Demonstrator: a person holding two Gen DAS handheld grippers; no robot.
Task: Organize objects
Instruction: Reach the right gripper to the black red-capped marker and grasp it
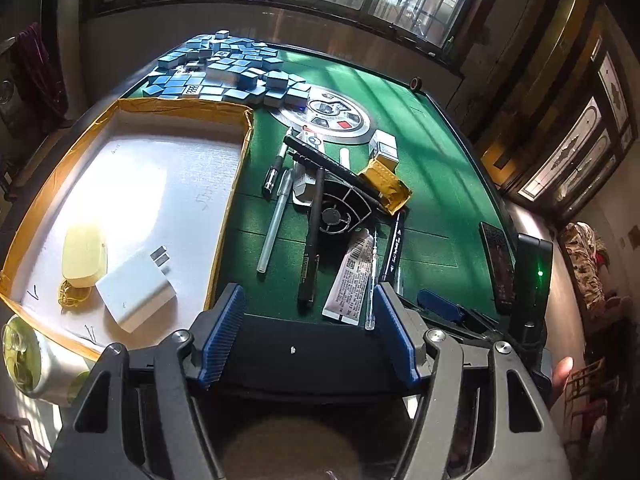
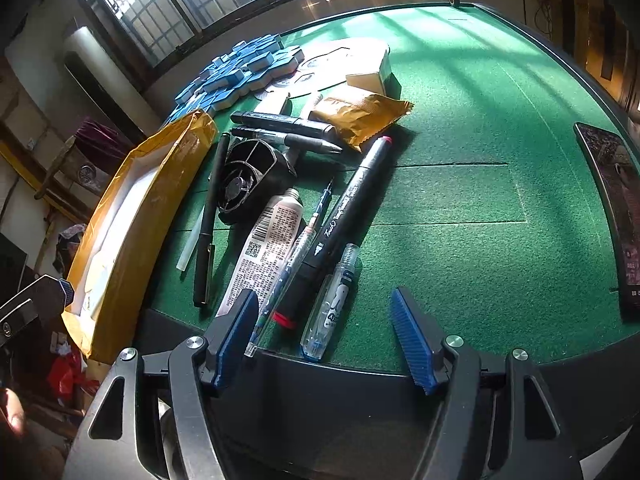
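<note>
My right gripper [image 2: 324, 340] hangs wide open and empty at the table edge. The clear pen [image 2: 332, 304] lies between its jaws, long axis running away from me. My left gripper [image 1: 310, 332], also open and empty, sits nearer the box [image 1: 224, 216].

The left gripper [image 1: 310, 332], jaws apart and empty, hangs over the table's [image 1: 440, 120] near edge, with a tray [image 1: 240, 168] holding a white charger [image 1: 134, 294] along the left edge, pens [image 1: 312, 236] and a tube [image 1: 352, 276] mid-table, and tiles [image 1: 228, 68] at the far-left corner.
</note>
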